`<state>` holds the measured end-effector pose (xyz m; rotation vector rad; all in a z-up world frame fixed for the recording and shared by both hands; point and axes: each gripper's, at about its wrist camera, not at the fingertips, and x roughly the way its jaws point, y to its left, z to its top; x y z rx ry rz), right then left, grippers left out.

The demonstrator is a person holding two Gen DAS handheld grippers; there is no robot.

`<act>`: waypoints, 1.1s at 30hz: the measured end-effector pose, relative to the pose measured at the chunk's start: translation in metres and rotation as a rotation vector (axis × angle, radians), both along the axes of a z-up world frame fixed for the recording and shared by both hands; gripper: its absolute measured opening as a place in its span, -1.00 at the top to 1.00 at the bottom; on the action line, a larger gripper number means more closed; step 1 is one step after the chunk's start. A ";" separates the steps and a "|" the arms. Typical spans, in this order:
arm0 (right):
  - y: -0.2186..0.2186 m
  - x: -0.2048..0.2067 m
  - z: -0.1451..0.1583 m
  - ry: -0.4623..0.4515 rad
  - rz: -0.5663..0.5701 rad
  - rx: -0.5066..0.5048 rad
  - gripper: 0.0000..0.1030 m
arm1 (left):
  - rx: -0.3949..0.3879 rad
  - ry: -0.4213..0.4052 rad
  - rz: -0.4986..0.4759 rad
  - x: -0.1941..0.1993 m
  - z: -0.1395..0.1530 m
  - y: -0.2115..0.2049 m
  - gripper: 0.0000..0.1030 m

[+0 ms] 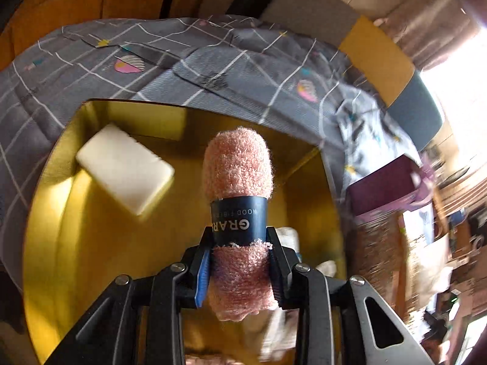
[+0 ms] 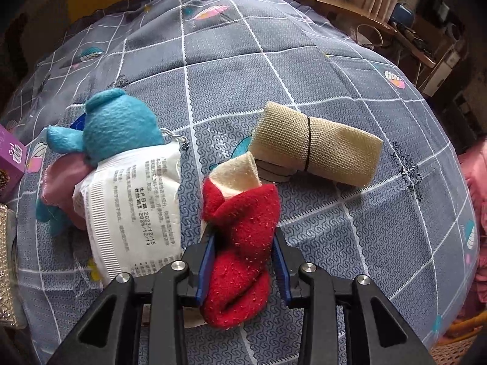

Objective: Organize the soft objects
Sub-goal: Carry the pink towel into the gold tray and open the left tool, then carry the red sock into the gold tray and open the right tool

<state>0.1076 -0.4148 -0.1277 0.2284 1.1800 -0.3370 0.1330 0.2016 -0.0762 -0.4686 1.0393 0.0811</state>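
Left gripper (image 1: 240, 261) is clamping a fluffy pink towel roll (image 1: 237, 167) over the yellow box (image 1: 45, 228); right gripper (image 2: 243, 255) is pinching a red sock (image 2: 243, 228) above the open quilt (image 2: 350, 228).

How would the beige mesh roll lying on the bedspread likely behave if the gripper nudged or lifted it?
The beige mesh roll looks cylindrical and lies on its side, so a sideways nudge would probably roll it across the bedspread. Its open-weave fabric suggests it is light and squashy under the pads. The thin black band around it should keep it from unrolling when lifted.
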 end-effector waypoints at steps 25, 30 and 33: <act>-0.030 -0.004 0.000 -0.017 -0.122 0.139 0.12 | 0.263 -0.167 -0.046 -0.067 0.030 -0.043 -0.21; -0.036 -0.010 0.002 -0.026 -0.147 0.165 0.27 | 0.263 -0.188 -0.092 -0.078 0.033 -0.059 -0.20; -0.034 -0.013 0.005 -0.034 -0.143 0.151 0.52 | 0.271 -0.205 -0.120 -0.082 0.035 -0.069 -0.20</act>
